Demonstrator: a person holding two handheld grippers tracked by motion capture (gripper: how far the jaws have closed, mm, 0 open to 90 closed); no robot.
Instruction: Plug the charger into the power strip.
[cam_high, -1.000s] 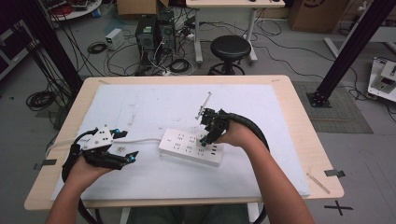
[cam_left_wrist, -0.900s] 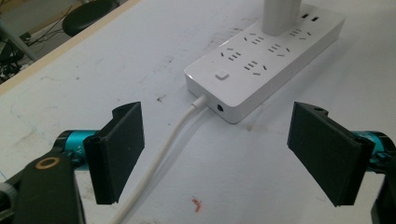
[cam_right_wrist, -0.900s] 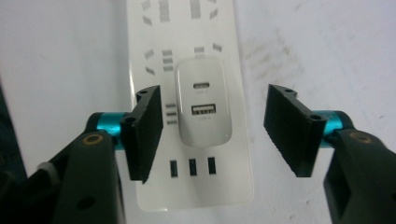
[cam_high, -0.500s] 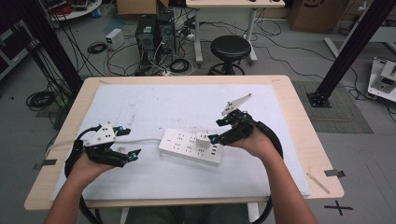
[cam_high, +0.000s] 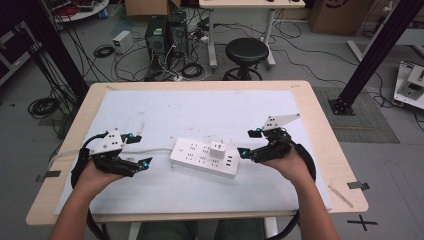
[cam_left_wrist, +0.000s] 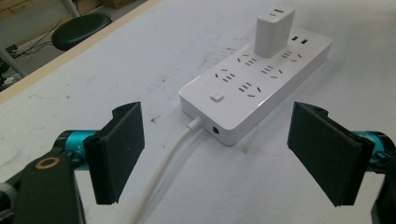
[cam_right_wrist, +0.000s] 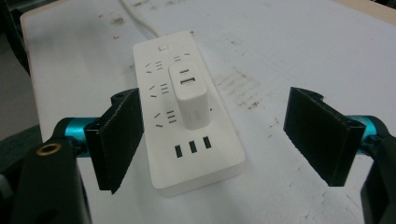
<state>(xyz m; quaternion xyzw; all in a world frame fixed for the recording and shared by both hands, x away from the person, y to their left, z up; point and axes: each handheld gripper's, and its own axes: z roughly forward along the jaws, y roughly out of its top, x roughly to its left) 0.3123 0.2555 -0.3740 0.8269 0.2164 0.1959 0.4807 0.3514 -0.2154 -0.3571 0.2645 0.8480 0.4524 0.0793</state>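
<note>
While the left gripper (cam_high: 140, 151) waits at nine o'clock with jaws spread and empty, the white power strip (cam_high: 204, 159) lies mid-table, a white charger (cam_high: 218, 148) plugged in; at three o'clock, the right gripper (cam_high: 249, 143) gapes empty.

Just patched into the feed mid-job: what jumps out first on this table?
A white power strip lies at the middle of the white mat, with a white USB charger plugged upright into it and its cord trailing left. The left tongs and right tongs flank the strip's two ends, both open and holding nothing.
</note>
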